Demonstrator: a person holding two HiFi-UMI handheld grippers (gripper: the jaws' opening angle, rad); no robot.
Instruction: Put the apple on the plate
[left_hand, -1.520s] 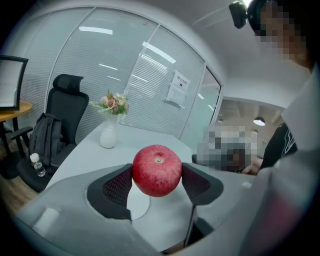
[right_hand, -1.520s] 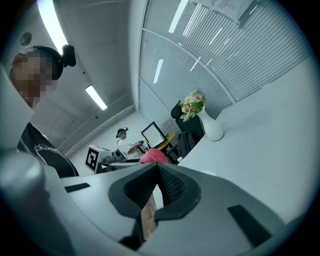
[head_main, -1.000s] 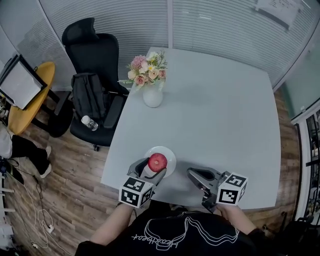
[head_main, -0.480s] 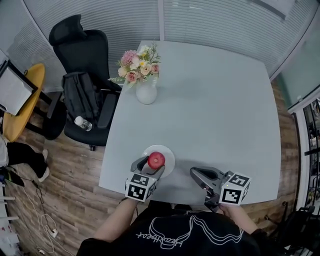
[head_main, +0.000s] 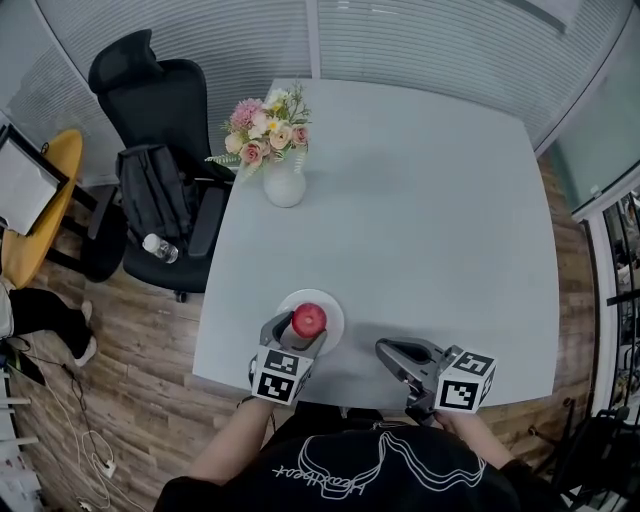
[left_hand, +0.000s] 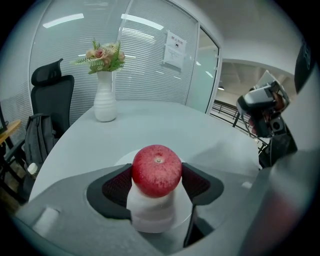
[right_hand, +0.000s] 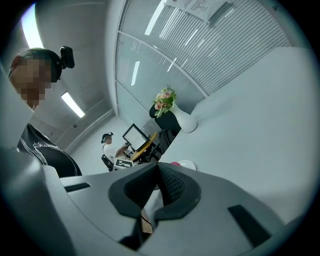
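Apple (head_main: 309, 320) over the plate (head_main: 334, 309) — left gripper (head_main: 298, 337) jaws tight on it; right gripper (head_main: 386, 352) closed, empty.

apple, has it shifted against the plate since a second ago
No. The apple stays over the middle of the plate, gripped by the left tool, as near the table's front edge as before.

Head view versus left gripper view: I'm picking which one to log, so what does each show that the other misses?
Only the head view: both marker cubes, the person's shirt and the whole table. Only the left gripper view: the left gripper up close, its fingers pressed on both sides of the apple. Both: apple, plate, vase, chair.
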